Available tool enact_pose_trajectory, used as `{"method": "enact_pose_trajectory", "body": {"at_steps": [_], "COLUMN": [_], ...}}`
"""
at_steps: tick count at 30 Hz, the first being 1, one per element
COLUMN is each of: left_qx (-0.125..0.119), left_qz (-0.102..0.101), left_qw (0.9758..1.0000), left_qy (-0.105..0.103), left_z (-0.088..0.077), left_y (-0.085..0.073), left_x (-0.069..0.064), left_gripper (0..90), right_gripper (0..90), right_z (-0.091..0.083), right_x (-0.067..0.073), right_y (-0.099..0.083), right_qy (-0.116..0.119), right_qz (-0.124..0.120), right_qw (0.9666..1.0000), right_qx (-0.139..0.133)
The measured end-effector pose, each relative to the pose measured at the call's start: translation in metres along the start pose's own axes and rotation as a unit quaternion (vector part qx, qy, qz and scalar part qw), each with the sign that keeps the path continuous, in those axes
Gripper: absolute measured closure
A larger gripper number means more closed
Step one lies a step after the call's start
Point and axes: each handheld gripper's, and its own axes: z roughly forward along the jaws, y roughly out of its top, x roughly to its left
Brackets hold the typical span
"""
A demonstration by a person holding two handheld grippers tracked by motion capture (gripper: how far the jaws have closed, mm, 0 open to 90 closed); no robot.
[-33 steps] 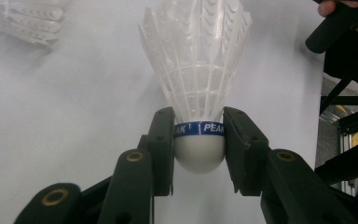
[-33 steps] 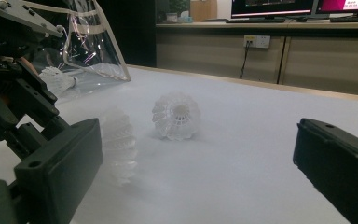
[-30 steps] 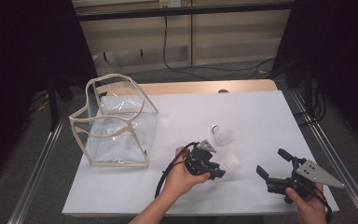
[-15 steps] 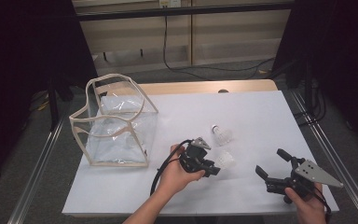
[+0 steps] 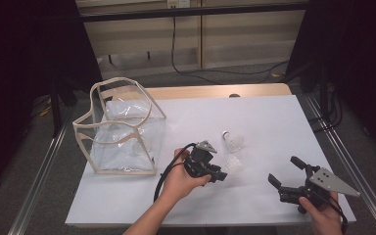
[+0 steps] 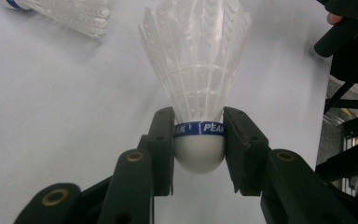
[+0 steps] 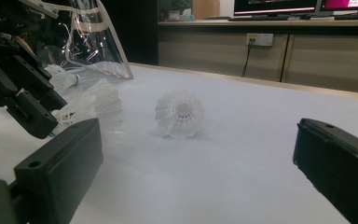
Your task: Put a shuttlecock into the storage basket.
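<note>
A white plastic shuttlecock (image 6: 196, 60) with a blue band stands skirt-up between the jaws of my left gripper (image 6: 199, 128), which is shut on its cork. From above, that gripper (image 5: 223, 172) sits at the table's middle front, with the held shuttlecock (image 5: 234, 164) at its tip. A second shuttlecock (image 5: 231, 141) lies on its side just beyond; its open skirt (image 7: 179, 114) faces my right gripper (image 7: 198, 135). This gripper (image 5: 283, 170) rests at the front right, jaws wide open around nothing.
A clear bag (image 5: 122, 129) with cream trim stands open at the left of the white table (image 5: 264, 112); something white lies inside it. Metal rails run along both table sides. Cables hang over the far edge.
My left gripper has shifted slightly left and away from the front edge, the shuttlecock still in its jaws. The right gripper has kept still.
</note>
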Motion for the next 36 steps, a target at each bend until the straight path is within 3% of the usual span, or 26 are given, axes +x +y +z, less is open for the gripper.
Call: {"method": "enact_pose_trajectory", "body": {"at_steps": [16, 36], "left_qx": [0.019, 0.021], "left_qz": [-0.012, -0.021], "left_qw": [0.9997, 0.9993], "left_qy": [0.010, 0.023], "left_z": [-0.014, -0.036], "left_y": [0.003, 0.012], "left_x": [0.010, 0.018], "left_gripper": [65.5, 65.5], "right_gripper": [1.0, 1.0], "right_z": [0.000, -0.001], "right_x": [0.000, 0.000], "right_y": [0.000, 0.001], "right_qy": [0.001, 0.001], "right_qz": [-0.003, -0.004], "right_qw": [1.0000, 1.0000], "right_qx": [-0.001, -0.002]}}
